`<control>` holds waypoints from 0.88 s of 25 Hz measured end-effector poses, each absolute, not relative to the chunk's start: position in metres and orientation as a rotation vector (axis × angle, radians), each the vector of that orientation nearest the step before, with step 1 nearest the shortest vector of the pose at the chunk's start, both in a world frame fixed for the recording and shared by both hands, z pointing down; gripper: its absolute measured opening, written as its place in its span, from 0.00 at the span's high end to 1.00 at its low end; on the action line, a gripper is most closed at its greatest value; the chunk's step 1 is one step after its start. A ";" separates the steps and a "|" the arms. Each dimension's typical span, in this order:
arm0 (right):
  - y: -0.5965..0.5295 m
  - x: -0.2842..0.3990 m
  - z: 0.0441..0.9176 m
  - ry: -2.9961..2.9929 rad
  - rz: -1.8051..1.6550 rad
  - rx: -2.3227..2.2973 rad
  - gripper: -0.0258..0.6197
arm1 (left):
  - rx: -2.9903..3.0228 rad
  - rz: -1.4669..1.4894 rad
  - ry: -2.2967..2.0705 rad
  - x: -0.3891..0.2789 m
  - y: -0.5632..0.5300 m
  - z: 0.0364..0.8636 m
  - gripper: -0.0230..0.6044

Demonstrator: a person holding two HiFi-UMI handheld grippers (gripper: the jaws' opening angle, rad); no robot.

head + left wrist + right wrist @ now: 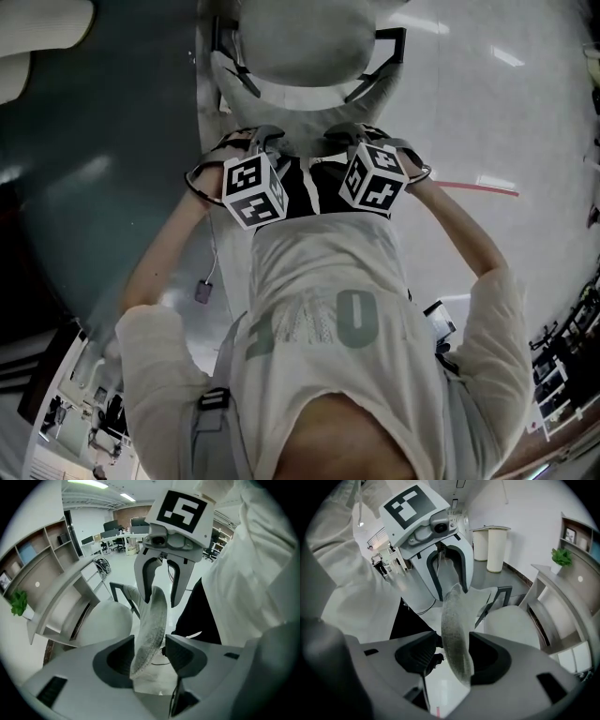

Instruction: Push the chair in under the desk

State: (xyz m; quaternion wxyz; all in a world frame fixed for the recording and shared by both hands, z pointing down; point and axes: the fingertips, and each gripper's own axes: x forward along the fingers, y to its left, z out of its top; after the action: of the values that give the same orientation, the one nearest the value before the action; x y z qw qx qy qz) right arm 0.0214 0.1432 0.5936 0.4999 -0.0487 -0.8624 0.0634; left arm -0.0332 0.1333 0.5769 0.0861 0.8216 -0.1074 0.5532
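Left claw (150, 653), right claw (454, 656) astride backrest (154, 613), partly hidden.

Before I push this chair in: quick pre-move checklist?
1. The left gripper straddles the backrest top edge: ok.
2. The left gripper is clamped: not ok, jaws open, gap beside the backrest.
3. The right gripper straddles the backrest: ok.
4. The right gripper is clamped: cannot tell.
5. The seat is under the desk: not ok, it sits outside the edge.
6. Wheels free to roll: cannot tell, not in view.
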 end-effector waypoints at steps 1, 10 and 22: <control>0.142 0.020 0.595 -2.083 0.153 -0.118 0.61 | 2.450 1.654 -0.321 -0.033 0.133 0.580 0.65; 0.137 0.015 0.610 -2.076 0.183 -0.142 0.61 | 2.412 1.539 -0.311 -0.029 0.130 0.595 0.65; 0.144 0.014 0.616 -2.079 0.213 -0.234 0.70 | 2.391 1.592 -0.184 -0.023 0.133 0.610 0.68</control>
State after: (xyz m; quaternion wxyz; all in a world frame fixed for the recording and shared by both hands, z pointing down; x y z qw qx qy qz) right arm 0.0143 0.1437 0.6160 0.4964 -0.0968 -0.8582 0.0880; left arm -0.0234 0.1331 0.6102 0.1312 0.8235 -0.0632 0.5484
